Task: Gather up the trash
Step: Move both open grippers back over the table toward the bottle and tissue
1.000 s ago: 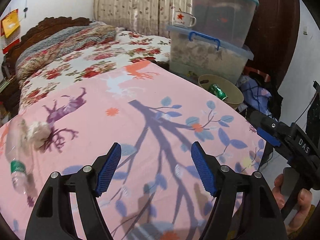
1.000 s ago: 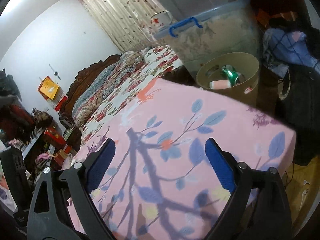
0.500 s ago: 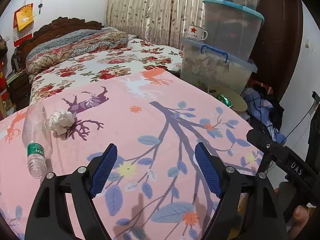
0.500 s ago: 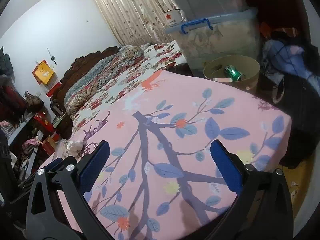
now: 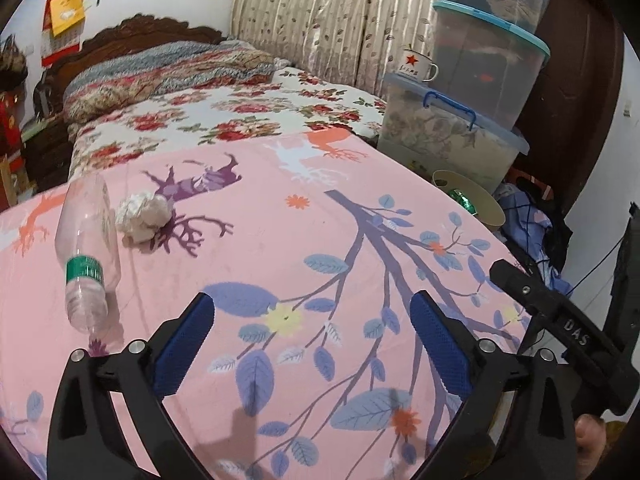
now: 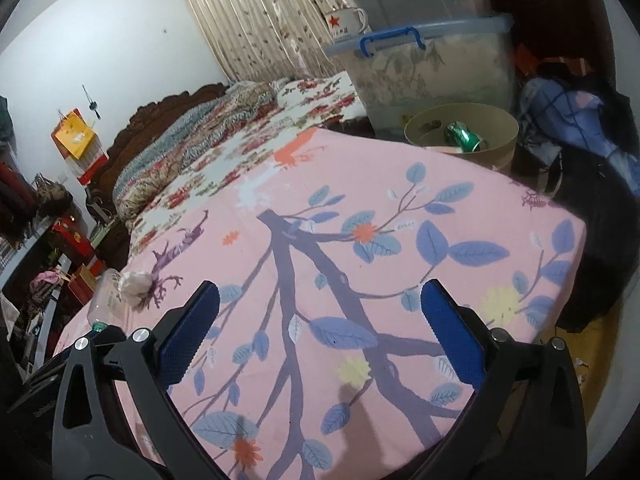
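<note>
**Bedroom with trash on a pink bedspread**

A bed [image 5: 280,128] fills the room; its near half is covered by a pink bedspread [image 5: 320,240] printed with purple branches and blue leaves, its far half by a floral sheet [image 5: 240,120] and a patterned quilt [image 5: 160,76] against a carved wooden headboard [image 5: 140,32]. A leaf-patterned curtain [image 5: 320,12] hangs behind. Beside the bed stand stacked clear storage tubs [image 5: 472,80], an enamel mug [image 5: 416,66] with a red star resting on the lowest lid. A tan waste bin [image 6: 464,136] sits just beside the bed's edge and holds a green can [image 6: 462,136]. On the bedspread lie a clear plastic bottle [image 5: 86,248] on its side, with a green label band, and a crumpled white paper ball [image 5: 142,216] just beside it. The left tongs [image 5: 312,340] and right tongs [image 6: 320,328] both gape wide above the bedspread, holding nothing, well apart from the trash.
</note>
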A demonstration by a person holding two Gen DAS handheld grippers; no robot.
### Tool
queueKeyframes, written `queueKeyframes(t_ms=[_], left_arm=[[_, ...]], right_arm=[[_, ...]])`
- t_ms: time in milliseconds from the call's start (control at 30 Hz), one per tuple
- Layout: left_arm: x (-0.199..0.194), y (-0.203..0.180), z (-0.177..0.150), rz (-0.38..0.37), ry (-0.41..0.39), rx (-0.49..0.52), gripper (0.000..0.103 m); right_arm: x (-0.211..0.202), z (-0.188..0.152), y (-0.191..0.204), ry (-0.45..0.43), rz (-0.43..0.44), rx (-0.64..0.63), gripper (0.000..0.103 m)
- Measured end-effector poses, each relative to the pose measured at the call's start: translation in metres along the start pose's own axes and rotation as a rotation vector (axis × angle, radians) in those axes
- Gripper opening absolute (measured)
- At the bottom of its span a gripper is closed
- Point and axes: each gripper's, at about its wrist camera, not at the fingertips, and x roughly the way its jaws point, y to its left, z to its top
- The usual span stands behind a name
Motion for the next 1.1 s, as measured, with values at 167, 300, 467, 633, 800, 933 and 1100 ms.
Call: queueKeyframes(t_ms=[167,300,467,633,800,933,1100], left_arm=[[0.003,0.011,-0.010,0.025,0.047,-0.046,0.094],[0.004,0.022,-0.021,0.045,0.079,-0.103,0.094],[0.005,0.033,-0.026,0.087,0.084,-0.128,0.094],[0.000,0.034,-0.025,0.090,0.061,-0.118,0.094],[-0.011,0.033,-0.025,0.091,0.016,-0.103,0.094],[-0.018,0.036,-0.026,0.090,-0.015,-0.107,0.094],[-0.022,0.038,-0.028,0.081,-0.018,-0.104,0.094]], right_arm=[[-0.001,-0.002,0.004,0.010,-0.030,-0.015,0.100],[0.003,-0.007,0.007,0.033,-0.049,-0.032,0.100],[0.013,-0.012,0.013,0.067,-0.059,-0.035,0.100],[0.015,-0.014,0.023,0.064,-0.055,-0.066,0.100],[0.019,-0.014,0.026,0.078,-0.054,-0.058,0.100],[0.024,-0.016,0.026,0.097,-0.052,-0.044,0.100],[0.029,-0.018,0.032,0.118,-0.028,-0.053,0.099]])
